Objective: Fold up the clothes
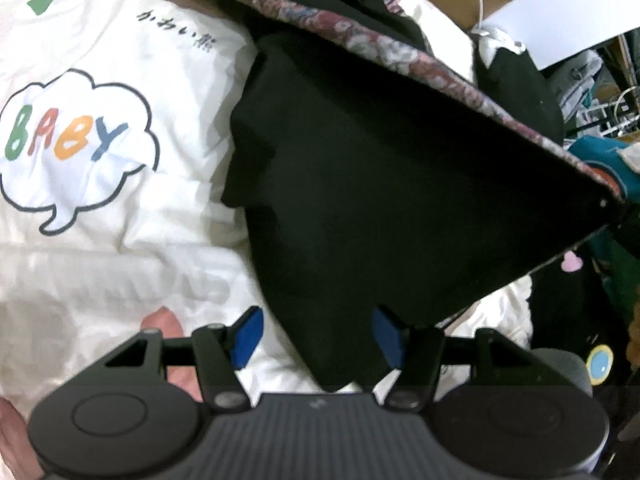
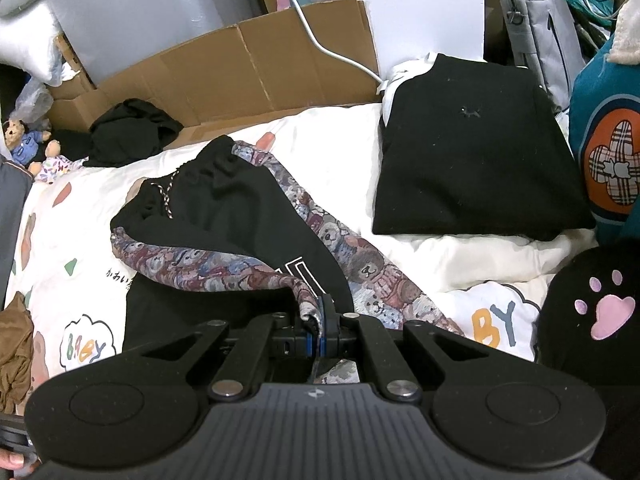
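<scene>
Your right gripper (image 2: 320, 326) was clenched on the black shorts' (image 2: 240, 216) patterned trim; your left gripper's (image 1: 318, 336) released fingers risked missing the hanging hem.

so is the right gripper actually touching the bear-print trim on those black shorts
Touching. In the right wrist view the right gripper has its jaws closed on the bear-print trim of the black shorts, fabric pinched between the pads.

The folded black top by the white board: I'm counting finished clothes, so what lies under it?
Under the folded black top a white garment pokes out at its far left corner, over the white bedding. Whether more lies beneath is hidden.
</scene>
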A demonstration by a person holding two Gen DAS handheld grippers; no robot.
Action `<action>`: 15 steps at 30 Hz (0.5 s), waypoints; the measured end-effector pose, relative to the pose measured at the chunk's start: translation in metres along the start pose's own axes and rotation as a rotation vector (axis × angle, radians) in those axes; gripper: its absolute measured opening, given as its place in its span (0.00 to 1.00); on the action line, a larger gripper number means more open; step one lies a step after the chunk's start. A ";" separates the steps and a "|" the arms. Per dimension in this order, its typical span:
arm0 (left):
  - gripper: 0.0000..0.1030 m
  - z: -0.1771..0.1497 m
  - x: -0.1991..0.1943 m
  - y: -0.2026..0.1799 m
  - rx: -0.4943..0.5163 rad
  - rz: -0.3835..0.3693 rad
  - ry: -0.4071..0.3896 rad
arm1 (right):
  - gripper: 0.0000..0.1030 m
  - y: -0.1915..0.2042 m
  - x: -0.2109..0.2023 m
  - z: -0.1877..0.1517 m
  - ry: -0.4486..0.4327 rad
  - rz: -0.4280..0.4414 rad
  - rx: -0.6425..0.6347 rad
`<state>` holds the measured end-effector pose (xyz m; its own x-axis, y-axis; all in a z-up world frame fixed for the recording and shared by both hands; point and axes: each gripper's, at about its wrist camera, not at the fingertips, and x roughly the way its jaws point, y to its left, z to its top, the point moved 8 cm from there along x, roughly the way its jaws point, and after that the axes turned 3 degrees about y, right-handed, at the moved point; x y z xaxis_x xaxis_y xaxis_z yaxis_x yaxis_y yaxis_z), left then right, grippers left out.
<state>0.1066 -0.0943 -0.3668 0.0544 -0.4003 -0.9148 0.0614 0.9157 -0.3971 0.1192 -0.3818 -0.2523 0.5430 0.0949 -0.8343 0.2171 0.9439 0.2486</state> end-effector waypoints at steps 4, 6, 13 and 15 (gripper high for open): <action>0.62 0.000 -0.001 0.000 -0.003 -0.006 -0.002 | 0.03 -0.003 0.002 0.000 0.004 -0.005 -0.002; 0.62 -0.002 -0.002 0.002 -0.004 -0.007 -0.002 | 0.03 -0.005 0.002 -0.001 0.006 -0.010 -0.003; 0.61 0.004 -0.010 -0.004 -0.005 -0.038 -0.012 | 0.03 -0.001 -0.004 0.007 0.003 -0.005 -0.016; 0.61 0.005 -0.012 -0.006 -0.002 -0.044 -0.016 | 0.03 0.001 -0.007 0.012 -0.005 -0.006 -0.027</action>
<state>0.1103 -0.0948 -0.3533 0.0679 -0.4409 -0.8950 0.0618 0.8972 -0.4373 0.1249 -0.3849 -0.2401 0.5458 0.0874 -0.8333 0.1988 0.9526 0.2302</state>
